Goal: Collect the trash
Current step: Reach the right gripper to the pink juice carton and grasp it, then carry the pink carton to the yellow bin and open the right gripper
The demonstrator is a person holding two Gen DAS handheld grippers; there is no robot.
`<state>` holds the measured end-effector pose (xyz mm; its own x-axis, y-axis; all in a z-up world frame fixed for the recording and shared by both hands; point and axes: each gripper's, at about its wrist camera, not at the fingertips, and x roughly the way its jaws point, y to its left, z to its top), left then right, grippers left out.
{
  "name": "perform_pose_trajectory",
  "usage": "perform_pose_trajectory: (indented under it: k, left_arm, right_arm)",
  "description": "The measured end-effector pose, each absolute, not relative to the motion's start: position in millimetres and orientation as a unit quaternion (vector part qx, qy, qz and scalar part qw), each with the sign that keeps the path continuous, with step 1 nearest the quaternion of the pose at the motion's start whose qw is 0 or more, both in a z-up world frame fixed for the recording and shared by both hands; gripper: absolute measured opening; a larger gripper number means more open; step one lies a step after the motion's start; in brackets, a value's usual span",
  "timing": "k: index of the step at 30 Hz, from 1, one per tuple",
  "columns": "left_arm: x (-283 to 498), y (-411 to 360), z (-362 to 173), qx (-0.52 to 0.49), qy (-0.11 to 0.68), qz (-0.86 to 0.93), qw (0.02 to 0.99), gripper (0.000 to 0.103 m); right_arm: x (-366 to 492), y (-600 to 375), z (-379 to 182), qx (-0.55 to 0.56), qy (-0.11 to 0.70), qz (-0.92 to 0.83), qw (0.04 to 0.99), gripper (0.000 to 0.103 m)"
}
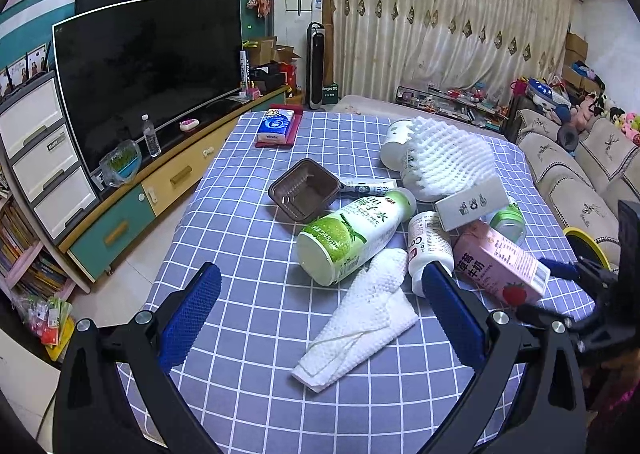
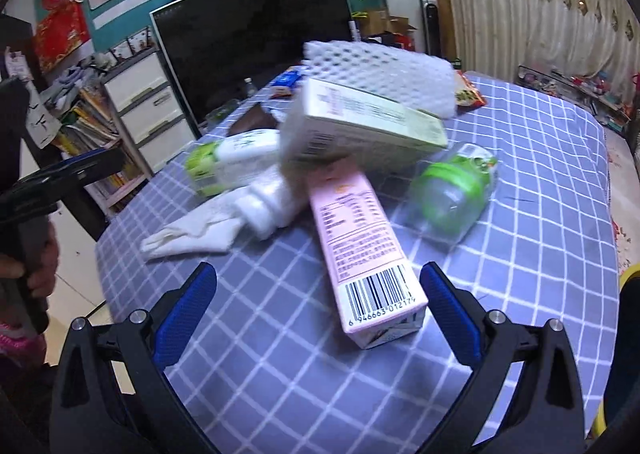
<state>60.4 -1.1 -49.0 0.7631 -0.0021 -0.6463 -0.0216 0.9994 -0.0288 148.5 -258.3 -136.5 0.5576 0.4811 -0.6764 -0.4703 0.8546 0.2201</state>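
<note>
Trash sits piled on my checked desk (image 1: 240, 334).
Both my tools are wide apart, holding nothing: the left tool (image 1: 320, 286) hovers by the napkin (image 1: 360, 318), and the right tool (image 2: 318, 286) has the pink carton (image 2: 360, 246) at 12 o'clock, between its fingers.

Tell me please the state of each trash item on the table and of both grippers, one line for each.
left gripper: open, empty
right gripper: open, pink carton end between its fingers
pink carton: lying on its side
green-label bottle: lying on its side
brown tray: upright, empty
paper towel: crumpled, flat on cloth
foam net: lying on the pile
small white box: tilted, resting on other items
</note>
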Motion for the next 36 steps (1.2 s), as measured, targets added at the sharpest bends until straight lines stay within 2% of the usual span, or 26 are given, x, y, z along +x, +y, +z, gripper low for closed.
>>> perform_pose_trajectory:
  k: [5, 10, 12, 17, 19, 26, 36]
  left_arm:
    - [59.4, 0.0, -49.2, -0.017, 0.344, 0.004, 0.939, 0.099]
    - [57.1, 1.0, -50.2, -0.017, 0.345, 0.004, 0.938, 0.099]
    - [56.1, 1.4, -50.3, -0.018, 0.345, 0.003, 0.938, 0.099]
    - [56.4, 1.8, -51.6, -0.019, 0.347, 0.004, 0.938, 0.099]
    - [56.0, 1.9, -52.9, -0.02, 0.348, 0.003, 0.937, 0.099]
    - [58.0, 2.0, -54.5, -0.018, 0.352, 0.003, 0.936, 0.099]
    - [58.5, -6.3, -54.8, -0.011, 0.352, -0.007, 0.936, 0.099]
  right_arm:
    - [136.1, -238.7, -134.0, -0.007, 0.384, 0.27, 0.883, 0.096]
    - [146.2, -244.7, -148.7, 0.009, 0.412, 0.205, 0.888, 0.065]
    - [149.5, -250.5, -156.3, 0.015, 0.42, 0.184, 0.889, 0.058]
    - [152.4, -253.4, -166.2, 0.02, 0.42, 0.179, 0.89, 0.051]
    - [152.7, -253.1, -165.8, 0.019, 0.41, 0.18, 0.894, 0.042]
    - [127.4, -267.1, -138.7, 0.028, 0.358, 0.187, 0.915, 0.038]
    - [85.4, -315.4, -106.3, 0.05, 0.35, 0.157, 0.922, 0.037]
